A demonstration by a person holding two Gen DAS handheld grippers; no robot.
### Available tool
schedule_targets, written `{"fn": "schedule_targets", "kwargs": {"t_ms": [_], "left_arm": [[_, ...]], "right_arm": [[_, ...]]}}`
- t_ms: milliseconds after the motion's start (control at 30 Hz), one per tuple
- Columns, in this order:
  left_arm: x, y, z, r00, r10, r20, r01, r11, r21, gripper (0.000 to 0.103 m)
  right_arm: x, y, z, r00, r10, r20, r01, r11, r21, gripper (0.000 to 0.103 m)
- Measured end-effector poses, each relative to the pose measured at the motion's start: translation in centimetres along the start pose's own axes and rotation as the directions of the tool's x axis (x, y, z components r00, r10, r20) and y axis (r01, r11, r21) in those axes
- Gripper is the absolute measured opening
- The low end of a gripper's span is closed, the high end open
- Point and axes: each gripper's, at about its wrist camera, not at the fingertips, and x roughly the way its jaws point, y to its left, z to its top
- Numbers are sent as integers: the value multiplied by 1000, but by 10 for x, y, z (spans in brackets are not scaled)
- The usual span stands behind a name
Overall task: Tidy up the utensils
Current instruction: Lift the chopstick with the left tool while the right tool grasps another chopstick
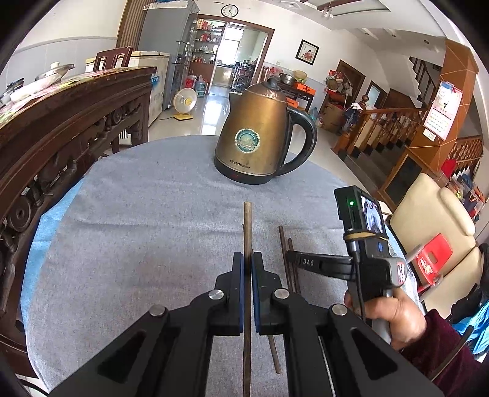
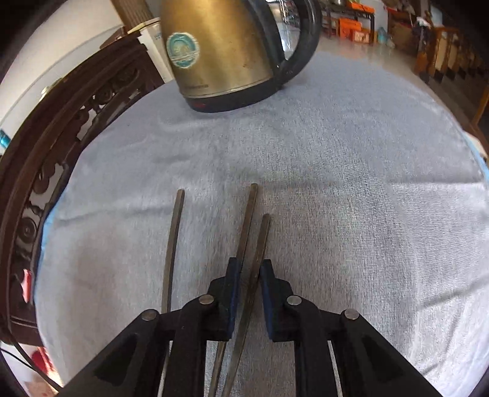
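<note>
Left gripper (image 1: 247, 262) pinches one slim dark wooden chopstick (image 1: 247, 226); right gripper (image 2: 250, 268) straddles two chopsticks (image 2: 249, 220), jaws parted; brass-toned kettle (image 1: 259, 134) at twelve o'clock on grey cloth (image 1: 137, 213).

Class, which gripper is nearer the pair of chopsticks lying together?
Right. The right gripper straddles the pair of chopsticks; the left gripper sits beside them, around a separate chopstick.

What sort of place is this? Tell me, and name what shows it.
Most likely the main living and dining room of a family home. A worn electric kettle stands on a cloth-covered table, a wooden staircase rises on the right, and a wall clock hangs over a doorway into a pantry or kitchen.
</note>
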Motion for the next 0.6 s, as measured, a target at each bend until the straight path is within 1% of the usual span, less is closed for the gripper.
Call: {"fn": "schedule_targets", "kwargs": {"t_ms": [100, 133, 167, 233, 267, 300, 333, 367, 433, 467, 533, 600], "left_arm": [[-4, 0, -1, 1000, 3, 4, -3, 1000, 1, 5], [-6, -1, -2, 1000, 3, 6, -3, 1000, 1, 5], [-8, -1, -2, 1000, 3, 7, -3, 1000, 2, 5], [-12, -3, -3, 1000, 4, 13, -4, 1000, 6, 5], [-16, -5, -3, 1000, 3, 20, -3, 1000, 9, 5], [-18, -6, -4, 1000, 2, 25, -2, 1000, 12, 5], [-21, -7, -4, 1000, 1, 30, -2, 1000, 16, 5], [-23, -7, -4, 999, 4, 32, -5, 1000, 16, 5], [-26, -5, -6, 999, 9, 34, -9, 1000, 5, 5], [-28, -4, -6, 999, 8, 35, -7, 1000, -4, 5], [-31, -3, -8, 999, 12, 40, -11, 1000, -11, 5], [-34, -1, -9, 999, 16, 45, -15, 1000, -18, 5]], "right_arm": [[-3, -10, -4, 1000, 28, 11, -29, 999, 19, 6], [-7, -16, -9, 997, 71, 30, -72, 997, 41, 2], [-13, -22, -14, 993, 109, 55, -112, 992, 55, 0], [-29, -33, -24, 987, 122, 104, -130, 989, 73, 1], [-35, -37, -28, 983, 139, 120, -149, 986, 79, 1], [-46, -43, -33, 974, 168, 152, -182, 980, 86, 1], [-59, -50, -39, 968, 167, 187, -185, 979, 88, 1], [-65, -53, -41, 968, 156, 196, -176, 980, 92, 1], [-71, -59, -42, 970, 173, 173, -191, 977, 94, 2], [-70, -59, -40, 971, 190, 145, -204, 975, 88, 4], [-61, -54, -35, 975, 207, 78, -213, 974, 81, 5], [-54, -44, -38, 978, 204, 52, -207, 977, 60, 5]]}}
